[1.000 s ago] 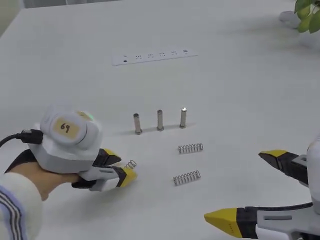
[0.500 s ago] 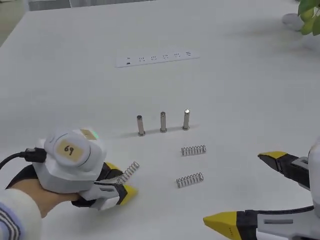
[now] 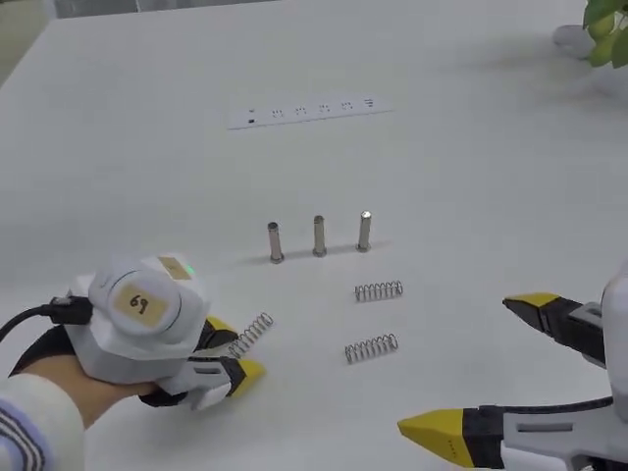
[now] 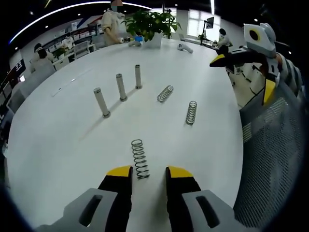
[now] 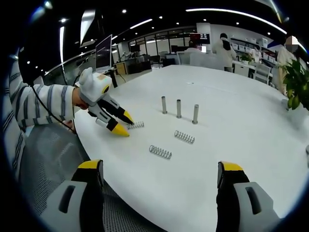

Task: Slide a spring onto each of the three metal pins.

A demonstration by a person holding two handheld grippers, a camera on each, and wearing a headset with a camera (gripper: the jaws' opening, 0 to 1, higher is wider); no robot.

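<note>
Three upright metal pins (image 3: 319, 236) stand in a row mid-table, all bare; they also show in the left gripper view as pins (image 4: 120, 87). Two springs lie flat right of them, one spring (image 3: 378, 290) nearer the pins and another spring (image 3: 371, 347) closer to me. A third spring (image 3: 250, 335) lies just ahead of my left gripper (image 3: 235, 348). In the left gripper view that spring (image 4: 139, 158) has its near end between the tips of the left gripper (image 4: 149, 172), whose jaws stand apart and do not touch it. My right gripper (image 3: 466, 365) is wide open at the lower right, holding nothing.
A white power strip (image 3: 309, 111) lies flat behind the pins. A green plant (image 3: 608, 25) stands at the far right corner. The white table (image 3: 147, 177) is bare to the left. A grey mesh chair (image 5: 53, 159) sits by the near edge.
My left gripper has drawn back toward me and down. The third spring, earlier a short stub at its tips, now lies stretched out in front of them. The right gripper stayed put.
</note>
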